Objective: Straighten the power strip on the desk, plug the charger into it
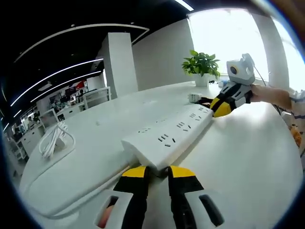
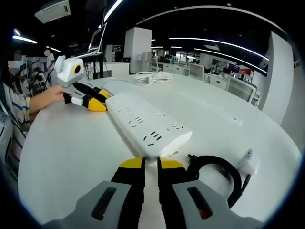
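Both grippers, left gripper [image 1: 157,172] and right gripper [image 2: 150,164], look nearly closed, seemingly empty, pressing opposite ends of the power strip [image 1: 169,136]; uneven pushing could skew it.

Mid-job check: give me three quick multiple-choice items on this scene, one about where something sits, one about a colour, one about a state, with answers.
1. Where do the two grippers stand relative to the power strip?
A. Both at one end
B. One at each end
C. Both above its middle

2. What colour are the tips of the left gripper?
A. Red
B. Yellow
C. Green

3. What is the state of the charger with its black cable?
A. Plugged into the strip
B. Held in the right gripper
C. Lying unplugged on the desk

Answers: B, each gripper view looks along the strip at the other gripper by the far end; B, the tips are yellow on black jaws; C, the strip's sockets are empty and the charger lies beside it.
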